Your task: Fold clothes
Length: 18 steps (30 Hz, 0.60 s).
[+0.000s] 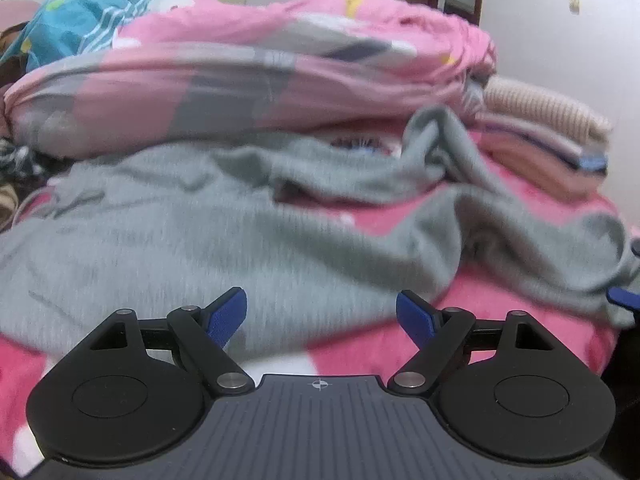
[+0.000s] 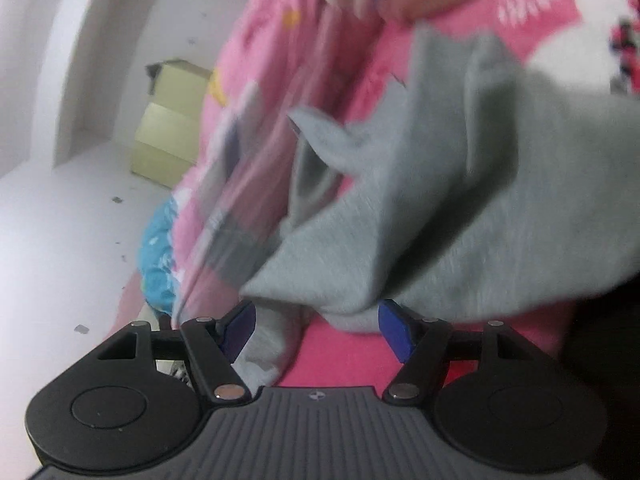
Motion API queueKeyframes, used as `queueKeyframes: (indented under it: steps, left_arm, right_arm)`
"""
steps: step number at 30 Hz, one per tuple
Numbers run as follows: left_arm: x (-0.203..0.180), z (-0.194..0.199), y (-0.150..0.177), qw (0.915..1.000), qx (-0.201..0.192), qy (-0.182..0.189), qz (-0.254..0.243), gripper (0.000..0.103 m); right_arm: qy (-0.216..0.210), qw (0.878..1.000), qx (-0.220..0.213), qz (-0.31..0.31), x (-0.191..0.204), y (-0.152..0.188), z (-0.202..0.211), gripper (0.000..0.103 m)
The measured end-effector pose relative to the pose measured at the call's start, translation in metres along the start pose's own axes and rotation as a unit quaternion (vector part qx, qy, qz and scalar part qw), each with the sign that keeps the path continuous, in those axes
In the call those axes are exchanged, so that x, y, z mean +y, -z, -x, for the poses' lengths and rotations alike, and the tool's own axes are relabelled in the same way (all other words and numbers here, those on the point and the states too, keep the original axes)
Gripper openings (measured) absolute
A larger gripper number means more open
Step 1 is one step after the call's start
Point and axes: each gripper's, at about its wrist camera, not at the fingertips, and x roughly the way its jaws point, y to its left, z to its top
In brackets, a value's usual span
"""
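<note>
Left wrist view: left gripper (image 1: 320, 316) low at the front, blue pads (image 1: 226, 316) wide apart, nothing between them. Just past the pads, grey sweater (image 1: 192, 236), spread out and wrinkly on the pink bed cover (image 1: 500, 312). One sleeve bunched up toward the back, another part trailing off to the right edge. Behind the sweater, big rolled pink quilt (image 1: 256, 68) with grey patches, and a blue blanket (image 1: 76, 20) at its far left end. Off to the right, small stack of folded clothes (image 1: 548, 136), beige and pink, right beside the quilt. Bit of another blue pad (image 1: 622, 298) poking in at the far right edge, near the sweater's end. White wall (image 1: 560, 52) at the back.

Right wrist view: all tilted and blurry. Right gripper (image 2: 316, 328) with pads also wide apart. Grey sweater (image 2: 460, 216) hanging in loose folds just above and between the pads, one fold dropping down beside the left pad (image 2: 240, 328). Cannot tell if that fold touches the pad; no squeeze on it. Pink bed cover (image 2: 340, 356) under the sweater. Pink quilt (image 2: 272, 100) behind, blue blanket (image 2: 160, 256) below it. Pale yellow box (image 2: 168, 136) by the white wall (image 2: 60, 160).
</note>
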Motion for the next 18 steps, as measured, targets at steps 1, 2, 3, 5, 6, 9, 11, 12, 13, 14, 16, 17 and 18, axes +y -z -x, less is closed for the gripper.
queueKeyframes:
  steps: [1, 2, 3, 5, 6, 9, 11, 12, 13, 14, 16, 17, 18]
  left_arm:
    - [0.002, -0.001, -0.008, 1.0000, -0.006, 0.002, 0.005, 0.083]
    - [0.004, -0.003, -0.017, 0.9999, -0.012, 0.003, 0.008, 0.083]
    - [0.006, -0.008, -0.026, 0.9998, -0.019, -0.001, 0.008, 0.083]
    - [0.004, -0.023, -0.045, 0.9995, -0.030, -0.010, -0.001, 0.083]
    - [0.000, -0.035, -0.055, 0.9992, -0.033, -0.016, -0.013, 0.083]
    - [-0.015, -0.073, -0.078, 0.9983, -0.035, -0.020, -0.043, 0.083]
    - [-0.020, -0.100, -0.091, 0.9979, -0.039, -0.011, -0.051, 0.083]
    - [-0.023, -0.113, -0.095, 0.9981, -0.040, -0.006, -0.047, 0.083]
    - [-0.023, -0.128, -0.099, 0.9984, -0.039, 0.001, -0.042, 0.082]
    - [-0.022, -0.142, -0.101, 0.9986, -0.037, 0.006, -0.038, 0.082]
    - [-0.022, -0.166, -0.101, 0.9989, -0.030, 0.007, -0.035, 0.081]
    - [-0.022, -0.178, -0.098, 0.9992, -0.019, 0.004, -0.035, 0.078]
    - [-0.021, -0.188, -0.094, 0.9993, -0.007, -0.001, -0.036, 0.075]
  right_arm:
    - [-0.004, 1.000, -0.010, 0.018, 0.006, -0.003, 0.006, 0.071]
    - [-0.006, 0.999, -0.018, 0.036, 0.012, -0.008, 0.011, 0.071]
    - [-0.009, 0.998, -0.027, 0.058, 0.019, -0.013, 0.014, 0.071]
    - [-0.015, 0.994, -0.033, 0.104, 0.039, -0.028, 0.017, 0.071]
    - [-0.016, 0.991, -0.033, 0.128, 0.049, -0.037, 0.017, 0.071]
    - [0.014, 0.978, -0.022, 0.209, 0.086, -0.064, -0.005, 0.072]
    - [0.042, 0.964, -0.008, 0.262, 0.107, -0.079, -0.029, 0.076]
    - [0.057, 0.956, 0.001, 0.288, 0.116, -0.086, -0.045, 0.083]
    - [0.071, 0.948, 0.015, 0.311, 0.120, -0.090, -0.064, 0.088]
    - [0.088, 0.939, 0.033, 0.331, 0.121, -0.096, -0.089, 0.094]
    - [0.137, 0.923, 0.068, 0.354, 0.114, -0.101, -0.135, 0.095]
    - [0.164, 0.913, 0.089, 0.363, 0.108, -0.104, -0.160, 0.095]
    - [0.189, 0.903, 0.115, 0.369, 0.100, -0.105, -0.182, 0.095]
